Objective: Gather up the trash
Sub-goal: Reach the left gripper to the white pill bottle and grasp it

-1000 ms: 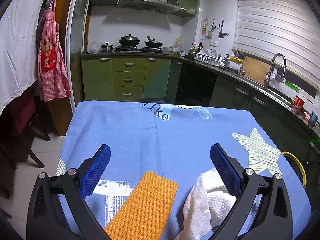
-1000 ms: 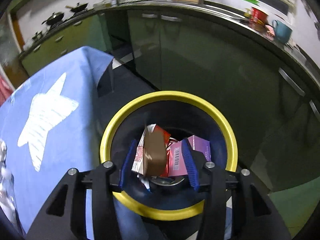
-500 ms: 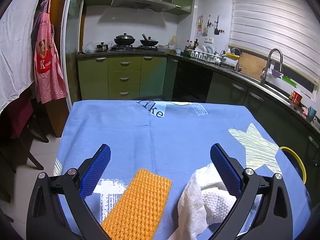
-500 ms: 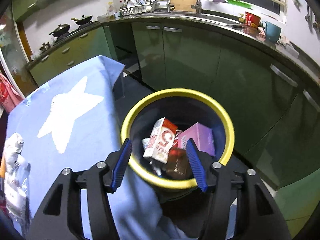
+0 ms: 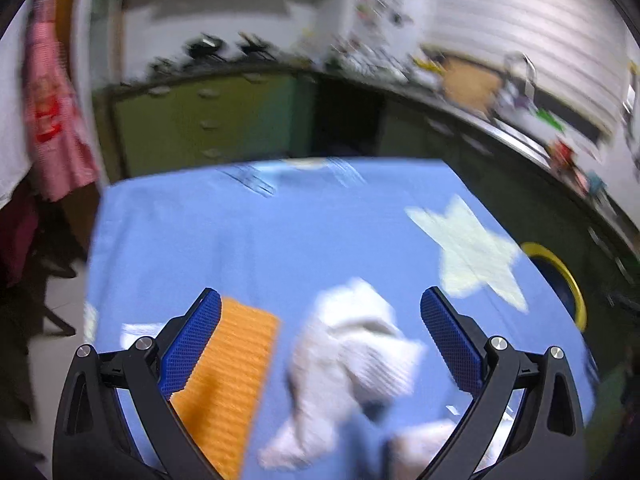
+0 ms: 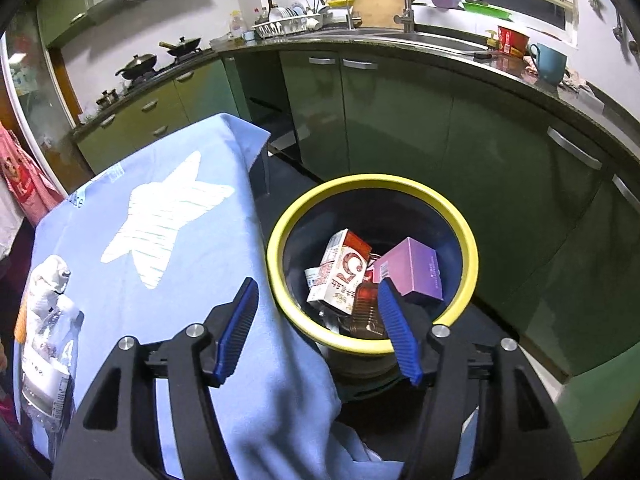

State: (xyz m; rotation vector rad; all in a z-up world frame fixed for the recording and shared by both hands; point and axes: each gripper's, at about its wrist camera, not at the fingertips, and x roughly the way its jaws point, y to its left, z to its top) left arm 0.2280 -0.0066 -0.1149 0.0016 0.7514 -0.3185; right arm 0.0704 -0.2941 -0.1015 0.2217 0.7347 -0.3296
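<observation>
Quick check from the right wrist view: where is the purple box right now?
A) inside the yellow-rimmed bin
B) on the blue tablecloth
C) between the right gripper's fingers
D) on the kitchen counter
A: the purple box lies inside the yellow-rimmed bin, next to the red and white carton.

The left wrist camera looks down and forward over the blue tablecloth (image 5: 280, 240) toward the kitchen cabinets, motion-blurred. The right wrist camera tilts down, close above the yellow-rimmed bin (image 6: 372, 184) beside the table. Both share the cloth's star (image 5: 468, 248) (and the bin).
</observation>
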